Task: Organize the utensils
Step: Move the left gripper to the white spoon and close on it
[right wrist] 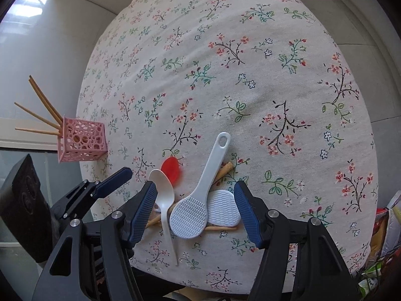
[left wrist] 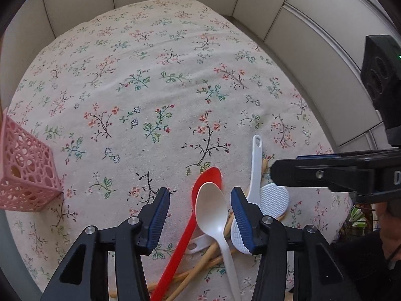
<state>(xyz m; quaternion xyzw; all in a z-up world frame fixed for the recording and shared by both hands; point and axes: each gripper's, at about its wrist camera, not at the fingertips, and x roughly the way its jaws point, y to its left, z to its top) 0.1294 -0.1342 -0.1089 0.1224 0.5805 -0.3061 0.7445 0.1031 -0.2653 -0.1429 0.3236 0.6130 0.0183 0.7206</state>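
Writing: one pale letter, seemingly a "D", shows on the black body of the right gripper at the edge of the left wrist view — too cropped to read further.
Left gripper (left wrist: 199,222): jaws apart, blue ribbed pads either side of the spoon bowls, pressing on nothing.
Right gripper (right wrist: 194,209): jaws wide, straddling the paddle heads without touching them.
Cream spoon (left wrist: 211,212): smooth plastic, bowl up, lying over the red spoon between the left pads.
Red spoon (left wrist: 198,200): glossy, long-handled, its bowl poking out beyond the cream one.
White rice paddles (right wrist: 189,215): two with dimpled, waffle-textured heads — one on top, its handle with a hanging hole pointing away, the other (right wrist: 223,209) just beside it, partly underneath.
Loose chopsticks (left wrist: 198,268): tan wood, crossed beneath the spoons and paddles in one pile near the table's close edge.
Pink basket (right wrist: 82,141): square, perforated with round holes, standing well apart from the pile at the table's left edge; four chopsticks (right wrist: 42,107) lean out of it.
Tablecloth (right wrist: 250,75): cream, printed with small flower sprigs.
Background: pale wall panels (left wrist: 313,37) behind the table.
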